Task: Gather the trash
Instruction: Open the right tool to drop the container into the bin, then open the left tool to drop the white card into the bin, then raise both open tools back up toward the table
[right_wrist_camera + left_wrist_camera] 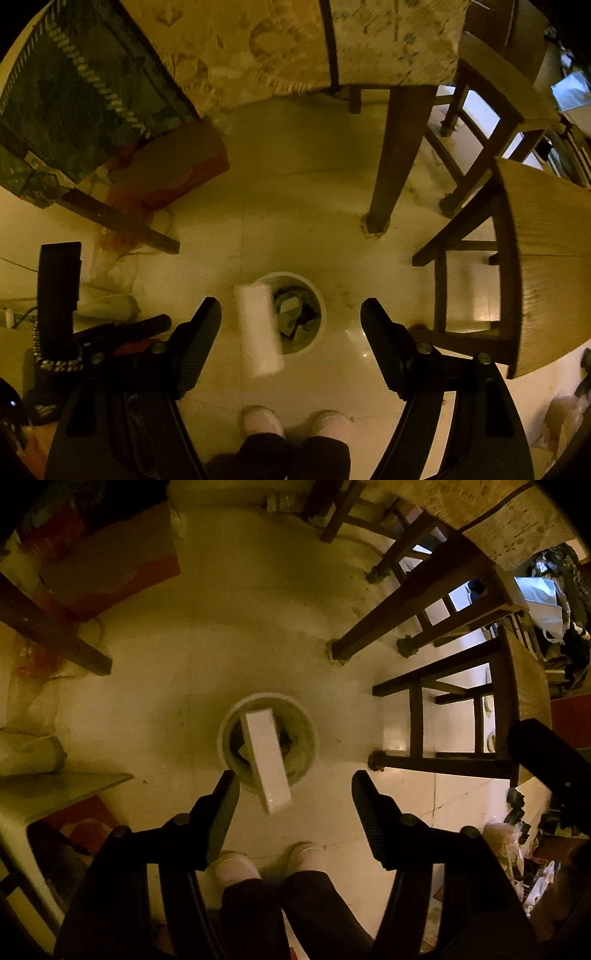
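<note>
White box (266,755) over a white-rimmed bin (309,720), cream tiled floor (229,627), dark brown chair legs (388,624), floral beige tablecloth (258,40).

Dark wooden chairs (461,716) are standing on the pale floor (229,635), a red-and-white box (110,565) is lying beneath a patterned tablecloth (258,44).

Pale tiled floor (258,627), wooden chairs (461,720)
</note>
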